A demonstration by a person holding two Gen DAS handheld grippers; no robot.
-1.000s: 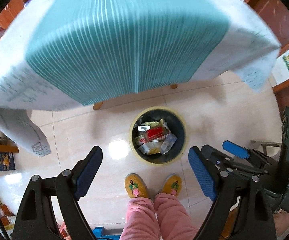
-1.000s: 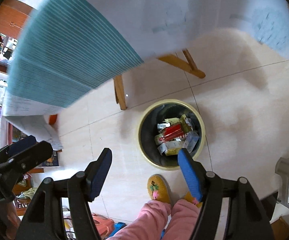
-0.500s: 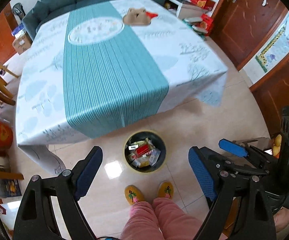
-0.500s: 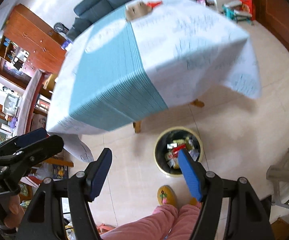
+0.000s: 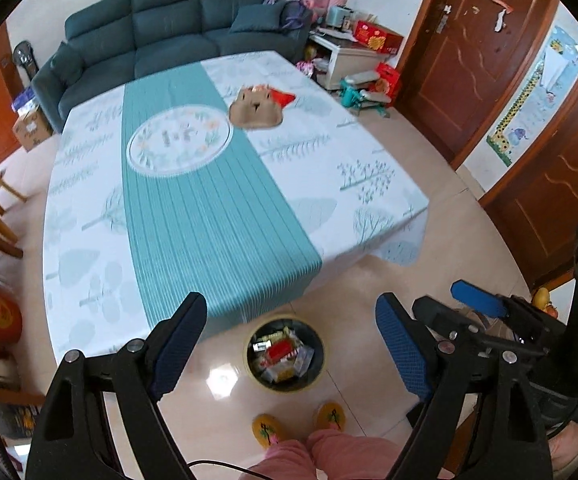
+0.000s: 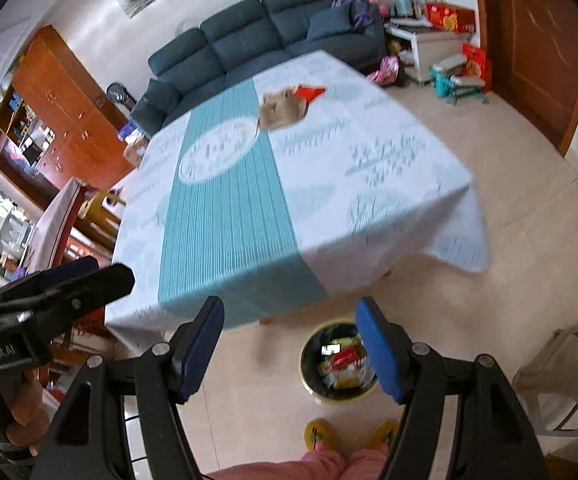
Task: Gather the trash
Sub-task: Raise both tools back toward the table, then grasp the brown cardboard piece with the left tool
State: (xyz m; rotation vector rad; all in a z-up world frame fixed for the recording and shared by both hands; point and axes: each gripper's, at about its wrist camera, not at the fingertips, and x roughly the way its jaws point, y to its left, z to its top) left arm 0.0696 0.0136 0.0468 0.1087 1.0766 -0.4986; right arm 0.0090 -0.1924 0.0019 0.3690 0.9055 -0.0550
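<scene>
A crumpled brown paper bag [image 5: 255,110] and a red wrapper [image 5: 283,98] lie on the far side of the table [image 5: 209,220] with the teal-striped cloth. In the right wrist view the brown bag [image 6: 283,110] and the red wrapper [image 6: 309,91] lie at the same spot. On the floor by the table's near edge stands a round bin [image 5: 321,344] holding several wrappers [image 5: 281,354]. My left gripper [image 5: 289,304] hangs high over the bin, its jaws closing slightly with nothing between them. My right gripper [image 6: 289,306] is open and empty above the bin [image 6: 307,356].
A dark sofa [image 5: 169,20] stands behind the table, wooden doors [image 5: 469,52] at the right, a wooden cabinet [image 6: 61,108] at the left. A plastic stool [image 6: 561,380] stands right of the bin. A person's yellow slippers [image 5: 267,430] and pink trousers are below me.
Both grippers have risen from just above the bin to above table height. The tabletop with the bag and wrapper has come into view and the bin looks smaller.
</scene>
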